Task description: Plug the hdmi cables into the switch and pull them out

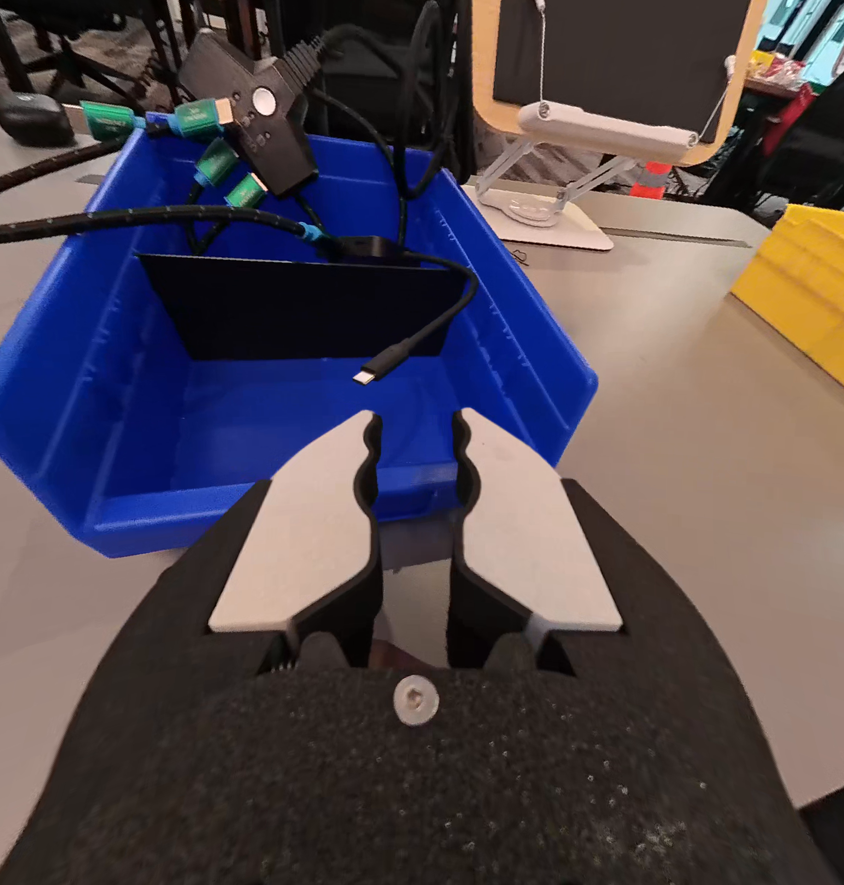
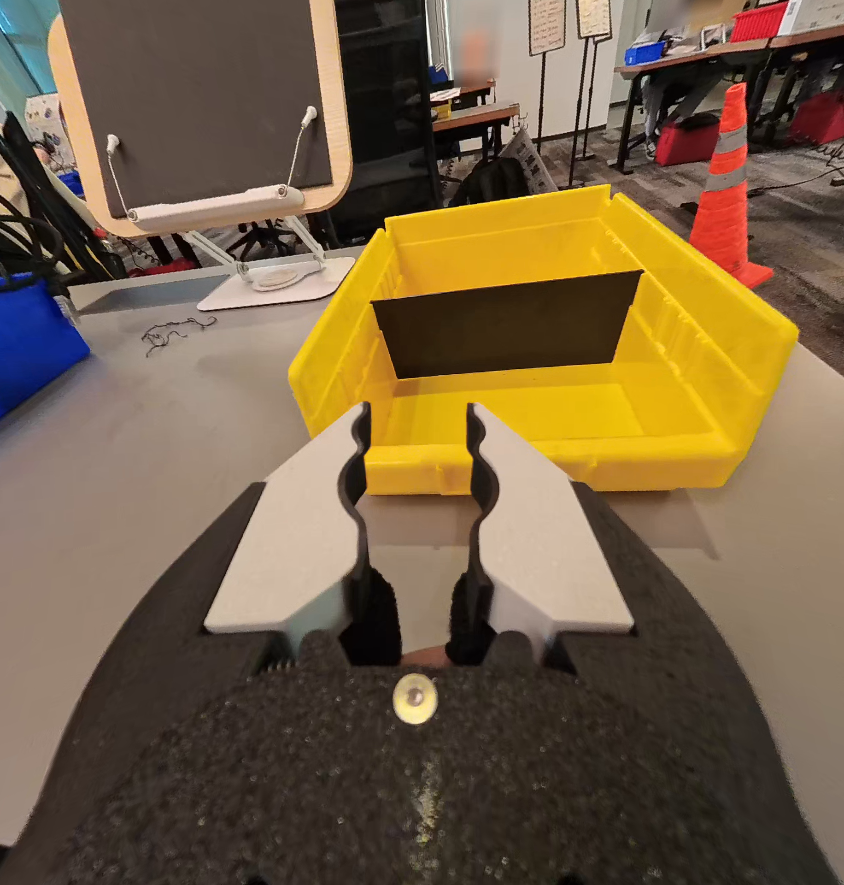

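Two grippers idling, both spread and pinching nothing: left gripper (image 1: 416, 416) hanging just short of the blue bin's (image 1: 99, 364) near wall, right gripper (image 2: 416, 409) off to the bin's right, facing the yellow bin (image 2: 688, 459). Sitting past the bin's black divider (image 1: 291, 306), at its far rim: switch (image 1: 267, 139), propped tilted, green HDMI plugs (image 1: 197, 117) seemingly seated. Judging switch light and prone to sliding, cables stiff and springy. Gripping plug housings, not the braid; pinning the switch body.
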### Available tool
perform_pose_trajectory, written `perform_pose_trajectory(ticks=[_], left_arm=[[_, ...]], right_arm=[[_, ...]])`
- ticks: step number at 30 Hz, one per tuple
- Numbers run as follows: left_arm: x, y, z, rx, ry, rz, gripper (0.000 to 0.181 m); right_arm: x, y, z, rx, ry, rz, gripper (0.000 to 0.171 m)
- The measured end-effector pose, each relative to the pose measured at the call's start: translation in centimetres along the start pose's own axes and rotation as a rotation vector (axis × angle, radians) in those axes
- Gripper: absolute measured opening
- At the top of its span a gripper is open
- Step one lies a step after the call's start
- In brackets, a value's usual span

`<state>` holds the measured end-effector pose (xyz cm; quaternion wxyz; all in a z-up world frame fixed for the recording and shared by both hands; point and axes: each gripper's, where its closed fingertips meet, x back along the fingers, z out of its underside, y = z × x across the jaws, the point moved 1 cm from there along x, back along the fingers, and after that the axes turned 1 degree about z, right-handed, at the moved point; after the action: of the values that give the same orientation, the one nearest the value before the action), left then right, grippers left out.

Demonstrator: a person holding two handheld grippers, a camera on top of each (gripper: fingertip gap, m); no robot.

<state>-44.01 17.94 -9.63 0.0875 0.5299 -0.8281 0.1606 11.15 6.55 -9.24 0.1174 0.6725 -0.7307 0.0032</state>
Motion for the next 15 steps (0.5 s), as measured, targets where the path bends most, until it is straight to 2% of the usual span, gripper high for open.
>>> perform_pose_trajectory(ticks=[9, 15], left_arm=[[-0.3, -1.1, 0.1, -0.132, 0.015, -0.003, 0.029], [-0.8, -2.8, -0.3, -0.218, -0.01, 0.023, 0.029]], right_arm=[[-0.2, 0.7, 0.5, -0.073, 0.036, -0.056, 0.039], [-0.1, 2.7, 0.5, 0.016, 0.027, -0.089, 0.038]])
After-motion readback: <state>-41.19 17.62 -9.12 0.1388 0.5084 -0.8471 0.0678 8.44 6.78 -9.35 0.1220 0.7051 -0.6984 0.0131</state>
